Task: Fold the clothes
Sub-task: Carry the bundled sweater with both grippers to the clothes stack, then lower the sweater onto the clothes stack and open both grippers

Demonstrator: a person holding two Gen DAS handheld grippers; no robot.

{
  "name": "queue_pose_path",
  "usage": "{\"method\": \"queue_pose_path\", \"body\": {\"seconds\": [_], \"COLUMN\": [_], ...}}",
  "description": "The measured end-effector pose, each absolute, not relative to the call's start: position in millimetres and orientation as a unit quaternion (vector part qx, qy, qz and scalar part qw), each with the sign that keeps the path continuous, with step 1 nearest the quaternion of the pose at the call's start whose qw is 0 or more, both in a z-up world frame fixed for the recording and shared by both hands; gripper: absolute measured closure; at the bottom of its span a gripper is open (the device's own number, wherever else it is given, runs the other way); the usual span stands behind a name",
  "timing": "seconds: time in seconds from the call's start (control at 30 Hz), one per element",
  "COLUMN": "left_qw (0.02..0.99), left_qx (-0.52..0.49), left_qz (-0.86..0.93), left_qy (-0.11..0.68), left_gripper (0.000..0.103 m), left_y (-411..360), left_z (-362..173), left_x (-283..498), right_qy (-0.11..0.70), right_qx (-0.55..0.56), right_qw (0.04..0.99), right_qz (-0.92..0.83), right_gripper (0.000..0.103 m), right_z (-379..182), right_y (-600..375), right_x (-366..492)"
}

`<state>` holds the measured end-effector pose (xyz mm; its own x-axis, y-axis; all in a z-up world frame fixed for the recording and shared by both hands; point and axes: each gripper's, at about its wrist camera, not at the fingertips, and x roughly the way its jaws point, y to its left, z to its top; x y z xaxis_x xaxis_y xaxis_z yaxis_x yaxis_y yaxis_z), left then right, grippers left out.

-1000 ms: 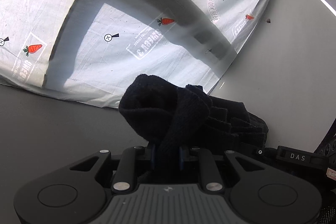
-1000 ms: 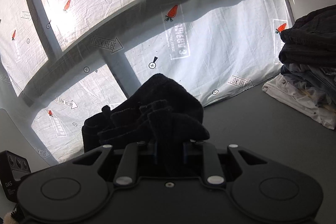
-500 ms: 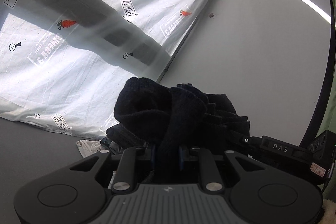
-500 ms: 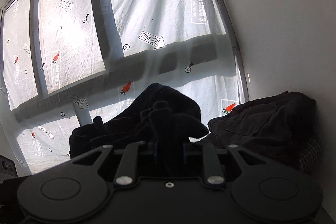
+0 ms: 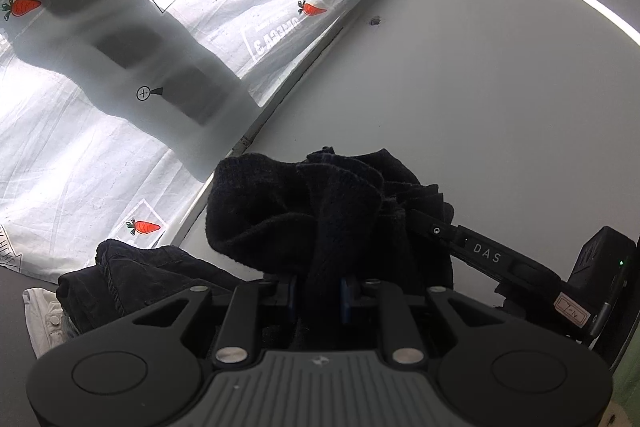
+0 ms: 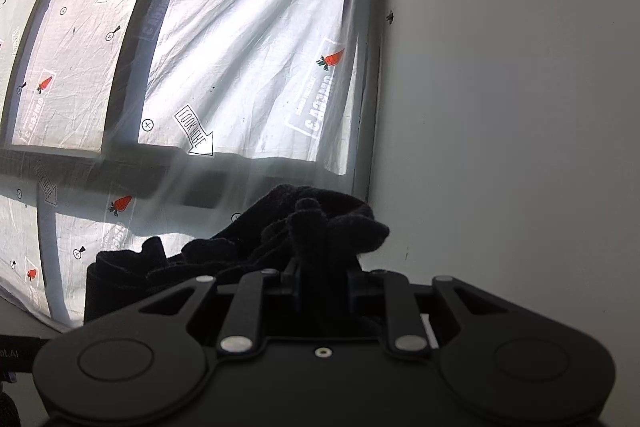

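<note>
A black knitted garment [image 5: 304, 203] is bunched up and held in the air by both grippers. My left gripper [image 5: 318, 291] is shut on one bunch of it. My right gripper [image 6: 320, 279] is shut on another bunch of the same garment [image 6: 320, 223]. The right gripper's black body, marked DAS [image 5: 492, 259], shows at the right of the left wrist view, close behind the cloth. The fingertips of both grippers are hidden by the fabric.
A stack of folded clothes [image 5: 132, 279], dark on top and a white piece [image 5: 40, 315] beneath, lies at the lower left of the left wrist view. Behind it is a window covered with white printed sheeting [image 6: 224, 51] and a plain white wall [image 6: 520, 107].
Both grippers have swung to the right and tilted up with the black garment in them. The clothes stack has left the right wrist view and entered the left wrist view.
</note>
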<state>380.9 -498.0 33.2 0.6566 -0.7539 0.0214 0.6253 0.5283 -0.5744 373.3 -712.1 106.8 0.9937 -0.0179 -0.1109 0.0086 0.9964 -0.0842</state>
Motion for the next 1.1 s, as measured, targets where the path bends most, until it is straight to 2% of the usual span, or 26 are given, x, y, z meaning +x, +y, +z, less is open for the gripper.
{"method": "queue_pose_path", "body": {"seconds": [0.2,0.37,0.47,0.63,0.83,0.9,0.93,0.97,1.0,1.03,1.07,1.1], "left_qw": [0.872,0.859,0.857,0.836,0.85,0.863,0.87,0.878,0.885,0.894,0.904,0.913], "left_qx": [-0.298,-0.319,-0.313,-0.343,-0.306,-0.276,-0.265,-0.255,-0.245,-0.233,-0.219,-0.205], "left_qz": [-0.356,-0.318,-0.313,-0.311,-0.308,-0.305,-0.301,-0.296,-0.29,-0.282,-0.274,-0.268], "left_qy": [0.157,0.243,0.263,0.294,0.299,0.292,0.286,0.277,0.268,0.257,0.244,0.229], "left_gripper": [0.082,0.082,0.08,0.075,0.07,0.069,0.065,0.06,0.047,0.038,0.025,0.021], "left_y": [-505,-511,-518,-513,-514,-512,-508,-503,-498,-493,-488,-482], "left_z": [3,-46,-66,-98,-87,-72,-64,-56,-48,-40,-31,-22], "left_x": [462,520,526,537,533,526,521,515,509,502,494,485], "right_qy": [0.056,0.155,0.189,0.208,0.209,0.207,0.207,0.201,0.192,0.18,0.167,0.154], "right_qx": [-0.09,-0.14,-0.215,-0.238,-0.238,-0.236,-0.233,-0.229,-0.223,-0.215,-0.208,-0.2], "right_qw": [0.994,0.977,0.957,0.947,0.946,0.947,0.948,0.95,0.953,0.957,0.962,0.966], "right_qz": [-0.023,-0.046,-0.057,-0.064,-0.068,-0.07,-0.07,-0.07,-0.07,-0.068,-0.065,-0.063], "right_gripper": [0.082,0.082,0.082,0.082,0.078,0.072,0.068,0.056,0.045,0.018,0.008,0.008], "right_z": [102,48,9,-29,-29,-20,-14,-6,2,11,20,29], "right_y": [-736,-737,-729,-733,-733,-732,-731,-730,-729,-727,-725,-723], "right_x": [446,528,547,559,562,557,554,548,542,533,522,512]}}
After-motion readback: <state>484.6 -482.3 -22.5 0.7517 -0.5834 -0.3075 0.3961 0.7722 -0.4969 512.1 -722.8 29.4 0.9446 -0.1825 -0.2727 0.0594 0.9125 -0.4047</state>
